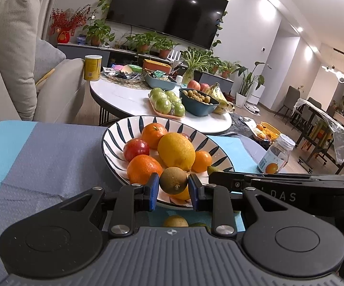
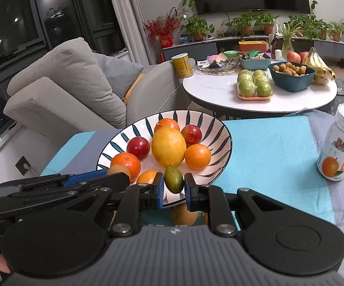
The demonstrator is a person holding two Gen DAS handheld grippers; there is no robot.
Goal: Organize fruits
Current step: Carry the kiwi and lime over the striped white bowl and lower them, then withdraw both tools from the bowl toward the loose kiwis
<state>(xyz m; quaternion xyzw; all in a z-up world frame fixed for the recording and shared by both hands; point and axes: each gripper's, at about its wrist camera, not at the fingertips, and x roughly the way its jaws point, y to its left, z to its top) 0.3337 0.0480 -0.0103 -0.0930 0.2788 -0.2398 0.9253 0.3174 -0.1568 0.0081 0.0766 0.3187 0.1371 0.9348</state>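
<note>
A living room at night, television dark on the far wall, potted plants along the console; in front, a worktop (image 2: pixel 267 143) draped in blue and grey cloth.

The left claw (image 1: pixel 173 186) grips a small brownish-green round fruit (image 1: pixel 173 180) between its blue pads, holding it at the near rim of a striped bowl (image 1: pixel 114 140). The right claw (image 2: pixel 173 186) stands close beside it, its pads narrowed about a small green oval fruit (image 2: pixel 173 178); the left pad looks to be touching, while a sliver of gap shows at the right, so a firm hold cannot be confirmed.

Beyond them the bowl carries a large yellow citrus (image 1: pixel 176 151), several mandarins (image 1: pixel 144 168) and red plums (image 1: pixel 136 148). To the right on the cloth stands a glass jar (image 2: pixel 341 147) with an orange on its label. Another small fruit (image 1: pixel 175 221) lies under the left claw, partly hidden. Farther back, a round white table (image 2: pixel 219 95) bears green apples, a teal bowl of small brown fruit and bananas.

Both held fruits appear light and firm, with smooth, rounded skins likely to slip. They are best taken across the widest part, with modest pressure to avoid bruising. The bowl is already crowded, so a released piece may roll.
</note>
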